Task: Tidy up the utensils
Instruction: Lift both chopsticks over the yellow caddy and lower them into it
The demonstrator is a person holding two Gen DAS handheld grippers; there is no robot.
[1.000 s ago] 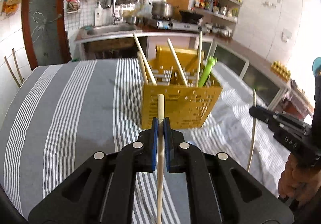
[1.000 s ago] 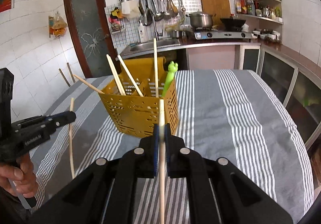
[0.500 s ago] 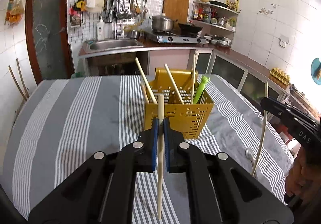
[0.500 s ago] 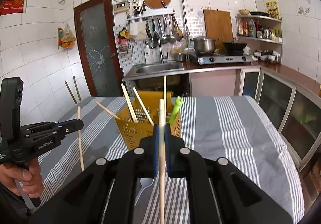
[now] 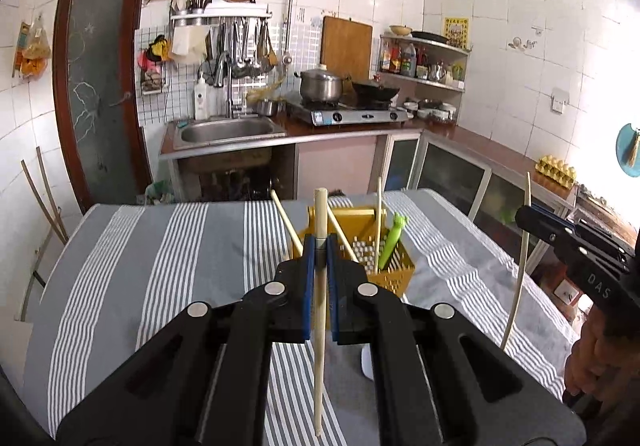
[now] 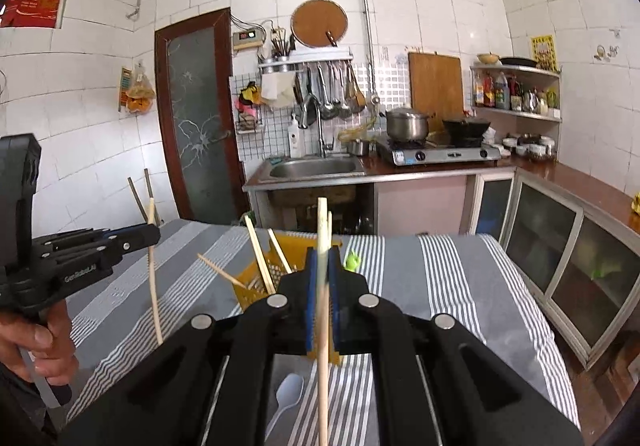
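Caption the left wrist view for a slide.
Left gripper clamps an upright chopstick above the striped table, yellow basket ahead.

Left hand-held gripper (image 5: 320,246): matt black plastic body, blue pads, shiny metal screw heads, clamping a pale, smooth wooden chopstick (image 5: 319,326). Ahead of it, a perforated yellow plastic basket (image 5: 394,270) on the tabletop (image 5: 160,258), covered in grey-and-white striped cloth. Below the right hand-held gripper (image 6: 321,266), a glossy white plastic spoon (image 6: 286,394).
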